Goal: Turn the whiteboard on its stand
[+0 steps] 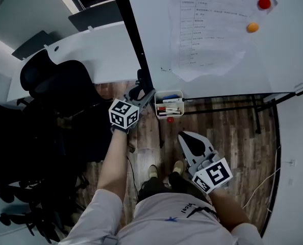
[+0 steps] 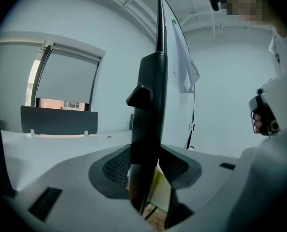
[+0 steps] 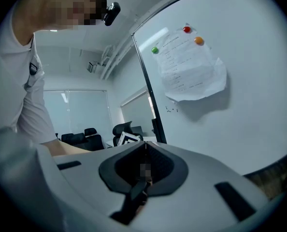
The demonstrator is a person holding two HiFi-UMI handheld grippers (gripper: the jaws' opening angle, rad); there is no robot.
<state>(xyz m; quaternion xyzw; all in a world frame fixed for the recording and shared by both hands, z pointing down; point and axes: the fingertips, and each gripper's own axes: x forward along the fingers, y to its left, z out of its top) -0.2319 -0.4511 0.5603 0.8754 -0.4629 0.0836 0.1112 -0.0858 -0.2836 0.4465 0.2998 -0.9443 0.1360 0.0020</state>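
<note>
Whiteboard (image 1: 289, 50) upper right; left gripper (image 1: 143, 95) clamped on its black side edge, grip made, turning apparently still ahead; right gripper (image 1: 191, 143) lower right, jaws together, empty

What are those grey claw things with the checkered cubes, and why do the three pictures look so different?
A person holds a grabbing tool in each hand. One picture comes from a camera on their head, looking down; the other two cameras ride on the tools. The left tool is clamped on the black frame of the whiteboard. The right tool is shut and empty, held low. A paper sheet hangs on the board under round magnets.
</note>
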